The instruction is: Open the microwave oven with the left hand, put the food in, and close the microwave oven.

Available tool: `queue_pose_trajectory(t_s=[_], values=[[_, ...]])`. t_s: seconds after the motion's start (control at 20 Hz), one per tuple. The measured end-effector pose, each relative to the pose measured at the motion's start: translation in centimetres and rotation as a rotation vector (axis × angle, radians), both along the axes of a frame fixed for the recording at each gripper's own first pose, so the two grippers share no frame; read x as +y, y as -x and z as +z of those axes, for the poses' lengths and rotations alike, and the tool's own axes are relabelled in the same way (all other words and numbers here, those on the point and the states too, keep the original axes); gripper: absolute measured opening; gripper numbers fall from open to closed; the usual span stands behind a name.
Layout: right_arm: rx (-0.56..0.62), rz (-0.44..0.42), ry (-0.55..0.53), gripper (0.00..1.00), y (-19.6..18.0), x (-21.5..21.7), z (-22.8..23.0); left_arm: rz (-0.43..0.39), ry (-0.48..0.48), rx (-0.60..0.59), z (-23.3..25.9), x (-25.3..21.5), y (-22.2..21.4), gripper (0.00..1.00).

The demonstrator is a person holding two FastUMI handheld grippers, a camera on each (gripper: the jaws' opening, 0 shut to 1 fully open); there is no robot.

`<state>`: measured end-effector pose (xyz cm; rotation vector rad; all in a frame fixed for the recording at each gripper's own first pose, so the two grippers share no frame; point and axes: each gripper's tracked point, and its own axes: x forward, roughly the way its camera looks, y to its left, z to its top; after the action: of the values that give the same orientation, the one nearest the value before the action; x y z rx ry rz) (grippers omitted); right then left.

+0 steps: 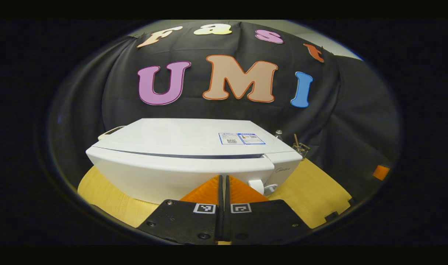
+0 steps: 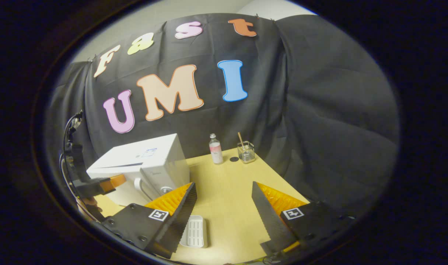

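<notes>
Left gripper [image 1: 224, 184], fingers closed on nothing, faces the shut white boxy microwave oven [image 1: 187, 154]; its handle [image 2: 144, 187] lies just right.

Glossy plastic microwave oven [image 1: 179, 154], smooth matt wooden table [image 2: 231, 191], clear glass cup [image 2: 246, 152]

Your left claw [image 1: 224, 191] points level and forward, its two fingers [image 1: 205, 193] pressed together with nothing between them. Your right claw [image 2: 224, 209] angles downward with its jaws spread wide and empty. In the right gripper view, your left claw [image 2: 111, 183] sits far off to the left.
</notes>
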<state>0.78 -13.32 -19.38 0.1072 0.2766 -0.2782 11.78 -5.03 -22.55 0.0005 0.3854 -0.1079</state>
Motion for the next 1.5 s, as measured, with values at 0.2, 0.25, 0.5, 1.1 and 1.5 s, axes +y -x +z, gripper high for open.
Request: queue_pose_trajectory(t_s=[0.2, 0.25, 0.5, 1.1, 1.5], values=[[0.003, 0.001, 0.018, 0.92, -0.4, 0.1, 0.4, 0.003, 0.023, -0.009, 0.1, -0.1, -0.2, 0.00], [0.001, -0.001, 0.021, 0.92, -0.7, 0.1, 0.5, 0.005, 0.022, -0.010, 0.1, -0.1, -0.2, 0.00], [-0.003, -0.005, 0.024, 0.92, -1.6, 0.7, 0.8, 0.022, 0.025, -0.013, 0.2, 0.0, -0.5, 0.03], [-0.007, -0.027, 0.057, 0.92, -2.3, -0.5, 2.0, 0.047, 0.048, -0.024, -0.2, 0.2, -1.9, 0.02], [-0.004, -0.019, 0.074, 0.96, -2.0, -0.3, 1.8, 0.029, 0.063, -0.036, 0.5, 0.1, -1.5, 0.00]])
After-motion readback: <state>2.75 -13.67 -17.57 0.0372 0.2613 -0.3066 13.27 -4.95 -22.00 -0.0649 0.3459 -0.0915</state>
